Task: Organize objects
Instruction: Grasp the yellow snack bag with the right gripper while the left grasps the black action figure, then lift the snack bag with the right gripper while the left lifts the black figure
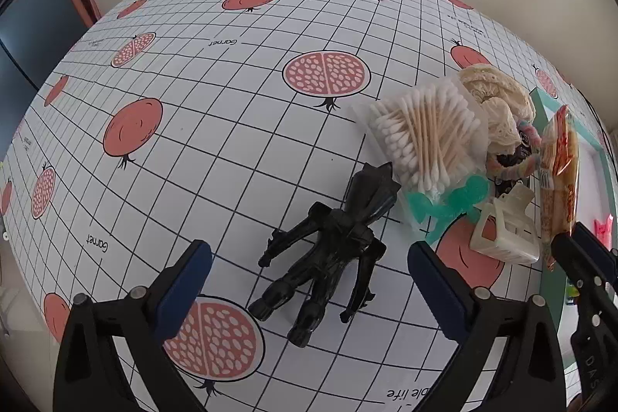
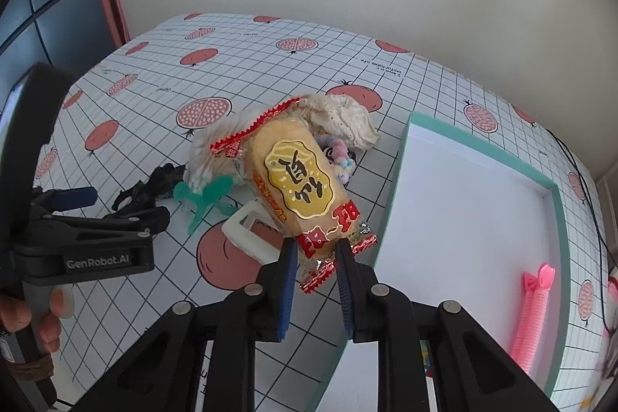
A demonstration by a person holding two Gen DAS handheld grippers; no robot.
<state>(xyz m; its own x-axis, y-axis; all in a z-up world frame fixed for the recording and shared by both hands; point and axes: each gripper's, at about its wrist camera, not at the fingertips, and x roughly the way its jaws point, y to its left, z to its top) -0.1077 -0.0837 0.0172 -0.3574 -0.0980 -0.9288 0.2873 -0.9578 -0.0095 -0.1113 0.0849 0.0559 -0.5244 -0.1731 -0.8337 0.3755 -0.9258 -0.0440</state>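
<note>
The right gripper [image 2: 316, 259] is seen clamped on the near crimped end of a clear-wrapped rice cracker packet with red printed ends and a yellow label [image 2: 299, 180]; both blue pads press the wrapper, so the packet is held. Its long axis runs away from the jaws toward the far edge of the tabletop, over a heap of loose items: a clear pouch of wooden cotton swabs [image 1: 423, 130], a cream lace cloth [image 2: 340, 118], a translucent green plastic figure [image 2: 204, 197] and a white plastic hair claw [image 2: 247, 230]. Whether the packet's far end rests on the heap cannot be told. The relation that matters: the shallow white tray with a mint-green rim [image 2: 398, 180] lies directly to the right of the held packet, its near-left wall just beside the gripped end, with a pink corrugated tube [image 2: 531, 319] already inside near its right wall. A sideways carry to the right is judged to be the next step, and the right hand is the nearer one. The left gripper [image 1: 309, 261] is open wide, with nothing held, hovering over a black plastic toy figure [image 1: 328, 250] whose long axis runs between the pads toward the camera, left of the heap.
</note>
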